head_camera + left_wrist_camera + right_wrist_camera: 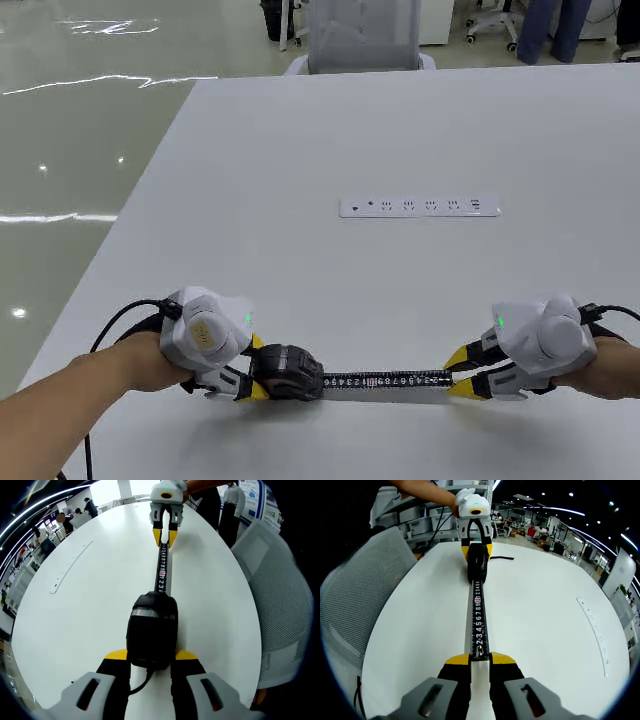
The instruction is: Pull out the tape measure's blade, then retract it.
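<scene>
My left claw (152,656) pinches the tape measure (287,372) case, my right claw (480,659) pinches the blade (385,380) tip. Blade partly out, low over the white surface (400,130). I should pull straight, case firm, then ease back slowly, no snap.

The rounded black plastic tape measure case (287,372) is dark all over. Its flat black metal blade (385,380) carries white numerals, with one small pink-red block among them. The left gripper (254,367) and right gripper (460,373) are pale grey-white, with black jaws tipped yellow and a green light each. The flat matte tabletop (300,200) is plain white, as is the long plastic power strip (419,207), which is dotted with dark socket marks.
</scene>
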Action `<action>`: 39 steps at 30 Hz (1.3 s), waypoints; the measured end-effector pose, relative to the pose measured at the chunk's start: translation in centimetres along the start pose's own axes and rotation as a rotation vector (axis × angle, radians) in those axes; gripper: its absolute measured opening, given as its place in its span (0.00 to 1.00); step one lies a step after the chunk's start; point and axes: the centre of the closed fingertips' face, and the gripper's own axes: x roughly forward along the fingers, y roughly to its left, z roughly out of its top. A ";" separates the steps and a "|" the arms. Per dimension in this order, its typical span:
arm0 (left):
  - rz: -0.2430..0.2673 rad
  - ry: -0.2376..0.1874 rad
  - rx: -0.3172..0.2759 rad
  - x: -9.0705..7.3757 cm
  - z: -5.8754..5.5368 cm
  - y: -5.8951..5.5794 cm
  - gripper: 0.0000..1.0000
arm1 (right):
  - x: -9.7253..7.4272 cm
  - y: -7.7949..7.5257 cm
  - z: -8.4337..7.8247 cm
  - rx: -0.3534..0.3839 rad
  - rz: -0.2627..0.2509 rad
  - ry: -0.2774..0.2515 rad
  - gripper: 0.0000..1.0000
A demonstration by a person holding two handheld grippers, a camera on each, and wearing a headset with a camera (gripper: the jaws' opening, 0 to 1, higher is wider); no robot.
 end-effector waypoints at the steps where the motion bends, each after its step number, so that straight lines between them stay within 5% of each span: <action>1: 0.000 0.000 0.000 0.0 0.0 0.0 0.26 | 0.0 0.0 0.0 -0.001 0.000 0.001 0.11; 39: 0.000 0.003 -0.002 0.0 -0.1 0.1 0.26 | -1.0 0.0 -1.0 0.016 -0.007 0.006 0.11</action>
